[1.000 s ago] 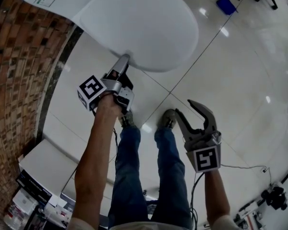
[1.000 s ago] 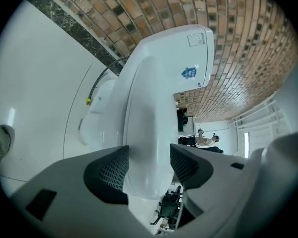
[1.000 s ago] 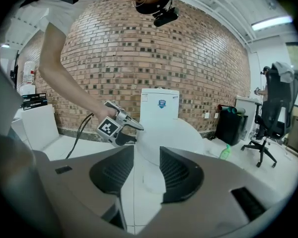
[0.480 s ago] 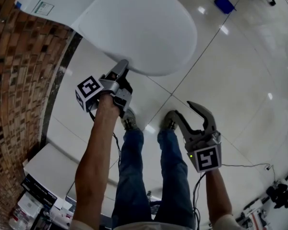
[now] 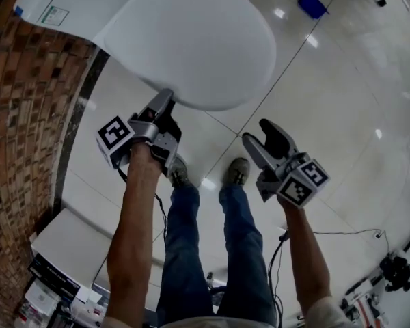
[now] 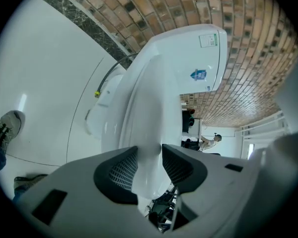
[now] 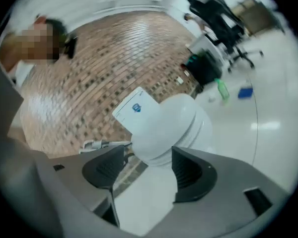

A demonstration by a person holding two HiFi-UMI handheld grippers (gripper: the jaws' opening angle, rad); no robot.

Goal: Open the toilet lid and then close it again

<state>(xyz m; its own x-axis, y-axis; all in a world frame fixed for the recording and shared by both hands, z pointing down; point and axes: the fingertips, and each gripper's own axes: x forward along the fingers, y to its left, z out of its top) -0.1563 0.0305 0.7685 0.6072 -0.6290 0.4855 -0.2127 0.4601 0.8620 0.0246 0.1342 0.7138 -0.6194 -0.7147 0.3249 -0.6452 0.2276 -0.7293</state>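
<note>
Toilet lid (image 5: 191, 39) rim seems pinched between just-closing left gripper (image 5: 165, 100) jaws.

The toilet lid (image 5: 191, 39) fills the space from 11 to 1 o'clock, and the brick wall (image 5: 20, 115) closes off 9 o'clock. The tiled floor (image 5: 342, 115) is open from 2 to 4 o'clock. The person's legs (image 5: 239, 251) occupy 6 o'clock, and a white box (image 5: 61, 241) stands at 7 o'clock.

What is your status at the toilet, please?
Left gripper jaws just closing, pads on the toilet lid front edge. Right gripper jaws just opening, empty. Lid down. Nothing in the way.
</note>
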